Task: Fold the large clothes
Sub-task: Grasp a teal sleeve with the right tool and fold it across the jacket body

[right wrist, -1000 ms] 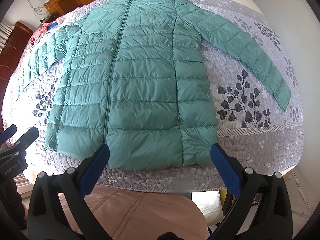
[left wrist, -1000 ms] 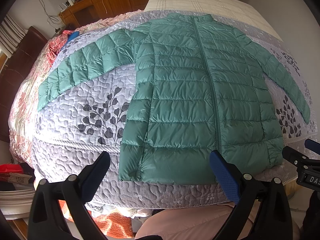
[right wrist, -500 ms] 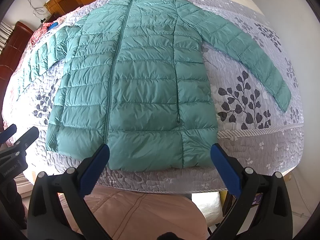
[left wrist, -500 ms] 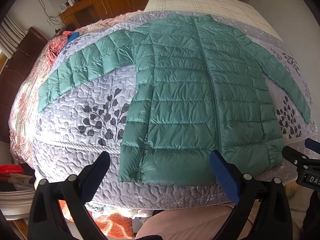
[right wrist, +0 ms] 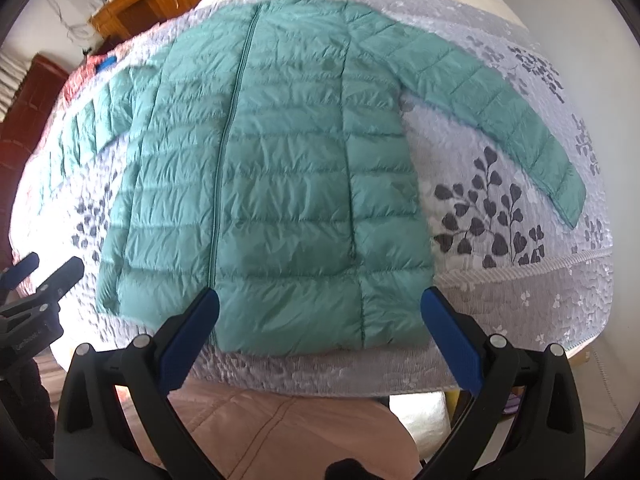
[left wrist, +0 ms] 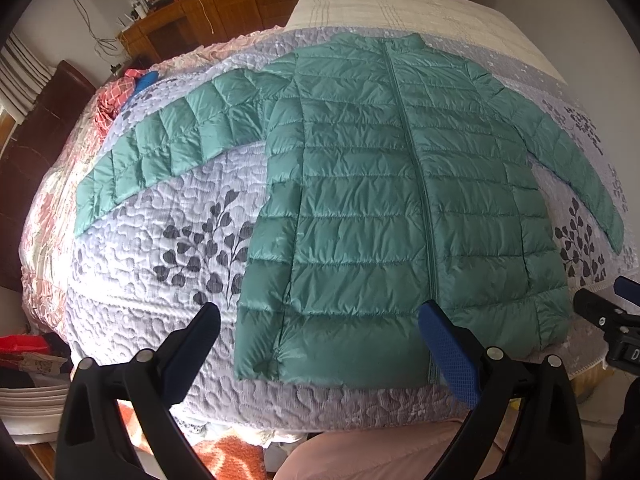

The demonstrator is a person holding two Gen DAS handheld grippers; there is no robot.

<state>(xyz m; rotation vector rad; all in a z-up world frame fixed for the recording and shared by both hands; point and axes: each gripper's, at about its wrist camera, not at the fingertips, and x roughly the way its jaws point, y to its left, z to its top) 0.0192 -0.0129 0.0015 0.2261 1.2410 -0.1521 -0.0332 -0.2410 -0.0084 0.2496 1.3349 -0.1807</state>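
Both grippers, left (left wrist: 320, 344) and right (right wrist: 320, 328), gape wide over the near bed (left wrist: 168, 280) edge, jacket (left wrist: 400, 200) lengthwise ahead, hem nearest

Teal quilted jacket (left wrist: 384, 200), lilac bedspread (left wrist: 160, 280) with grey leaf print

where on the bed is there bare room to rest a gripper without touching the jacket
Bare quilt lies in the wedge under the left sleeve beside the jacket body, and likewise under the right sleeve, around the leaf print. The strip below the hem is narrow. The middle is covered.
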